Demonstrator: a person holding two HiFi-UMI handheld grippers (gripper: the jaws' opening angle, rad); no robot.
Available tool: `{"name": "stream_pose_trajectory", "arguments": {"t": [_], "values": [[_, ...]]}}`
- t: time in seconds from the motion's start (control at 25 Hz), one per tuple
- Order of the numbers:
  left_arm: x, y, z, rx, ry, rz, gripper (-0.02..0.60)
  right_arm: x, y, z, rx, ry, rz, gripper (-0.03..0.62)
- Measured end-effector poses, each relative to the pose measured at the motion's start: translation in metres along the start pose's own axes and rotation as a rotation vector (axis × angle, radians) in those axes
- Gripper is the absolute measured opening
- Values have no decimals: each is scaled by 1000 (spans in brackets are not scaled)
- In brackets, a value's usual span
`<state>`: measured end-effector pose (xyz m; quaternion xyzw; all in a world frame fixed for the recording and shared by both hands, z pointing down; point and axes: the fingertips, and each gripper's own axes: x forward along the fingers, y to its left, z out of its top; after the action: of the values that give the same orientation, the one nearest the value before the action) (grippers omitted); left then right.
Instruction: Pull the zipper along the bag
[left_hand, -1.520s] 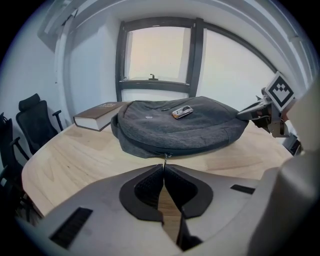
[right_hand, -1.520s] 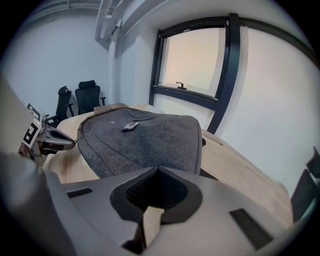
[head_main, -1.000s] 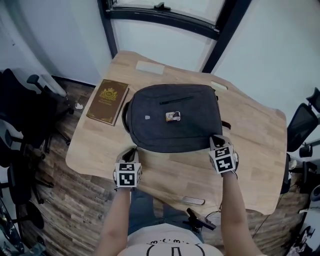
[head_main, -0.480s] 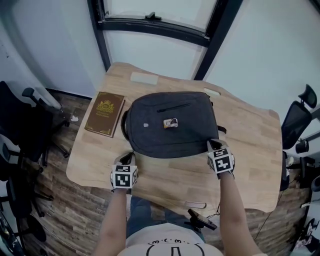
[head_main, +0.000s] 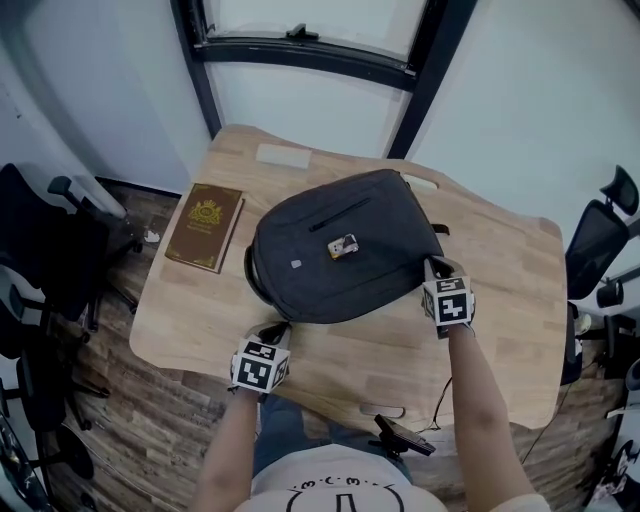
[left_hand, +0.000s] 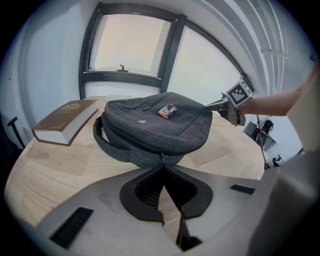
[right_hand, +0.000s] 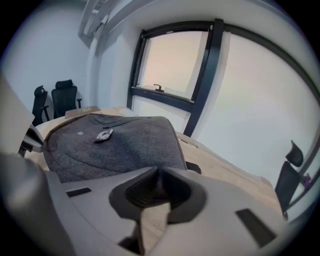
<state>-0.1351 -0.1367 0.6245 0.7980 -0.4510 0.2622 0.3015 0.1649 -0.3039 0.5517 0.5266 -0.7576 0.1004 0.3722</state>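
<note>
Bag (head_main: 335, 225) lies flat on the wooden table (head_main: 500, 290), skewed so its top points toward the far right; a small tag (head_main: 343, 246) sits near the middle of its upper face.

Your left gripper (head_main: 277, 332) is at the bag's near edge; in the left gripper view the jaws are closed together, tips pinching the zipper pull (left_hand: 162, 158) that hangs from the seam of the bag's near side; the left gripper (left_hand: 162, 168) touches the bag there.

Your right gripper (head_main: 434, 267) is at the bag's right-hand edge; in the right gripper view the jaws are drawn together with the grey fabric of the bag (right_hand: 115, 142) running in between them, so the right gripper (right_hand: 158, 173) is clamped on the bag's edge; which part of the edge, you cannot tell.

Brown book (head_main: 205, 227) lies on the table just left of the bag, apart from it; a pale strip (head_main: 284, 155) rests on the table's far side; office chairs (head_main: 45, 240) stand on the floor to the left.
</note>
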Motion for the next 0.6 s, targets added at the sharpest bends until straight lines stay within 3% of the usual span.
{"name": "stream_pose_trajectory", "arguments": {"t": [0.04, 0.08, 0.36, 0.6], "values": [[1, -6, -1, -2, 3, -8, 18, -3, 0, 2, 27, -31, 13, 188], [2, -11, -2, -5, 7, -15, 18, -7, 1, 4, 56, -61, 30, 386], [13, -51, -4, 13, 40, -44, 18, -49, -10, 18, 75, -202, 27, 391], [34, -107, -1, 54, 39, -83, 18, -81, -31, 4, 84, -238, 47, 391]]}}
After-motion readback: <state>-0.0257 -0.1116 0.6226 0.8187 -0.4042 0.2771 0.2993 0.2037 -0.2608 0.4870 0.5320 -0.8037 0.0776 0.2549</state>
